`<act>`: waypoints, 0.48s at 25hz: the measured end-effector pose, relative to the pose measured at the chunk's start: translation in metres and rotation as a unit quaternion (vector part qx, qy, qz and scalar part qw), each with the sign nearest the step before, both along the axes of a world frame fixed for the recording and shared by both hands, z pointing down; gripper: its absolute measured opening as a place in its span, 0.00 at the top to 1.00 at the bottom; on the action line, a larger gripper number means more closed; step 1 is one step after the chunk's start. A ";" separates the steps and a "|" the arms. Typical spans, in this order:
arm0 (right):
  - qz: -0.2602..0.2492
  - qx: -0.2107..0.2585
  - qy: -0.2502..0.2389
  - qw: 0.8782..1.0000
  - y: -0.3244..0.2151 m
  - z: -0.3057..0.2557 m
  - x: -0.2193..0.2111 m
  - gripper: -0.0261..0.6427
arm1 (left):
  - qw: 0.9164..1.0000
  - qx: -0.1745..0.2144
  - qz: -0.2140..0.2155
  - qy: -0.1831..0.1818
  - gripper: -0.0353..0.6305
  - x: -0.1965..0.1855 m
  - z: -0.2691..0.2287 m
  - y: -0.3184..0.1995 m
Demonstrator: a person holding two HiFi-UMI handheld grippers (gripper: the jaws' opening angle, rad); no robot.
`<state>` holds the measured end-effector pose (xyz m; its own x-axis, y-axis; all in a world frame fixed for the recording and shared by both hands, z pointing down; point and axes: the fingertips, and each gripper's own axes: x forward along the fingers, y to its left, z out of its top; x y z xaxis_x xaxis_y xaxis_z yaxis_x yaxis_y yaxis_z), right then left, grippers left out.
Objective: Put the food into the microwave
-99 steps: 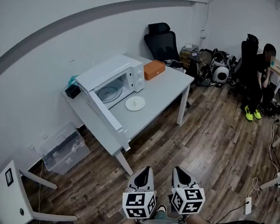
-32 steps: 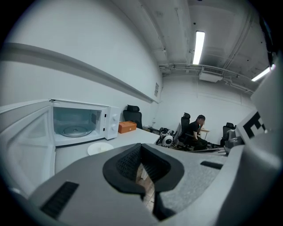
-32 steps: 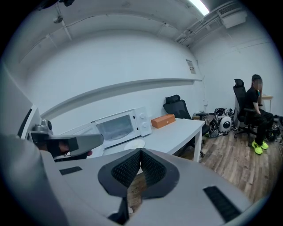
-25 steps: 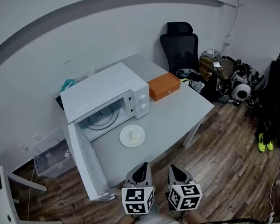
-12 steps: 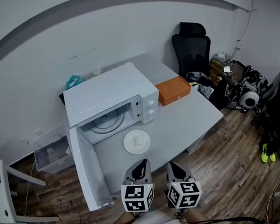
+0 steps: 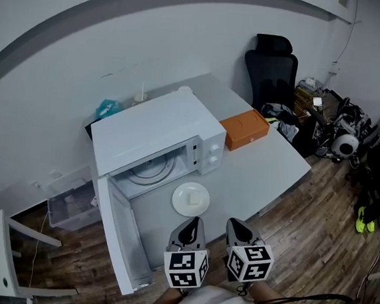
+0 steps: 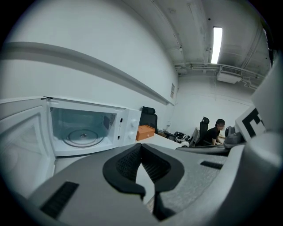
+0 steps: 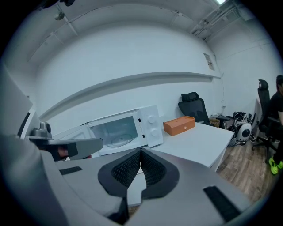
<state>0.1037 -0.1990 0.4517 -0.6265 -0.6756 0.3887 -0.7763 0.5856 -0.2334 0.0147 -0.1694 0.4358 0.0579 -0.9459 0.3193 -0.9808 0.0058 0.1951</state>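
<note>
The white microwave [image 6: 155, 134] stands on the grey table [image 6: 275, 166], its door [image 6: 117, 231] swung wide open toward the near left. Its glass turntable [image 7: 82, 137] is bare. In front of the cavity a white plate [image 6: 191, 199] carries a pale bit of food. My left gripper [image 6: 191, 230] and right gripper [image 6: 236, 230] are held side by side just short of the plate, over the table's near edge. Both are shut, with nothing between the pads. The left gripper view [image 7: 140, 148] and right gripper view [image 8: 140, 152] face the microwave [image 8: 126, 128].
An orange box [image 6: 244, 129] lies right of the microwave. A black office chair [image 6: 272, 62] and floor clutter [image 6: 335, 132] are at the far right. A clear plastic bin [image 6: 71, 203] sits under the table's left end. A person [image 7: 215, 131] sits across the room.
The view has closed in on the table, so the microwave and plate sit nearer and larger. Both grippers stay shut and low, side by side.
</note>
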 end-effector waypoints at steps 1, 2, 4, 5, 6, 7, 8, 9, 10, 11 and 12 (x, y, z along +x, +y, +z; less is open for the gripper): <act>-0.002 -0.001 0.000 1.000 -0.002 0.001 -0.002 0.94 | 1.000 -0.002 -0.002 0.000 0.94 -0.001 0.002 0.000; -0.005 -0.003 0.001 1.000 -0.003 0.002 -0.003 0.94 | 1.000 -0.005 -0.005 0.001 0.94 -0.003 0.004 0.000; -0.013 -0.008 0.003 1.000 -0.005 0.005 -0.007 0.94 | 1.000 -0.009 -0.013 0.002 0.94 -0.007 0.006 0.000; -0.018 -0.011 0.004 1.000 -0.006 0.006 -0.010 0.94 | 1.000 -0.011 -0.019 0.002 0.94 -0.010 0.007 0.000; -0.024 -0.013 0.005 1.000 -0.007 0.006 -0.013 0.94 | 1.000 -0.013 -0.025 0.003 0.94 -0.012 0.007 0.000; -0.030 -0.014 0.005 0.999 -0.008 0.007 -0.015 0.94 | 0.999 -0.014 -0.032 0.003 0.94 -0.015 0.008 0.000; -0.037 -0.014 0.005 0.999 -0.011 0.006 -0.018 0.94 | 0.999 -0.016 -0.039 0.003 0.94 -0.017 0.008 0.000; -0.044 -0.015 0.004 0.999 -0.014 0.006 -0.022 0.94 | 0.999 -0.017 -0.047 0.004 0.94 -0.020 0.009 -0.001; -0.052 -0.015 0.004 0.999 -0.018 0.006 -0.025 0.94 | 0.998 -0.020 -0.056 0.006 0.94 -0.022 0.011 -0.002; -0.060 -0.015 0.004 0.998 -0.023 0.006 -0.029 0.94 | 0.998 -0.022 -0.065 0.007 0.94 -0.024 0.012 -0.004; -0.070 -0.015 0.005 0.997 -0.027 0.006 -0.033 0.94 | 0.997 -0.025 -0.074 0.009 0.94 -0.027 0.014 -0.007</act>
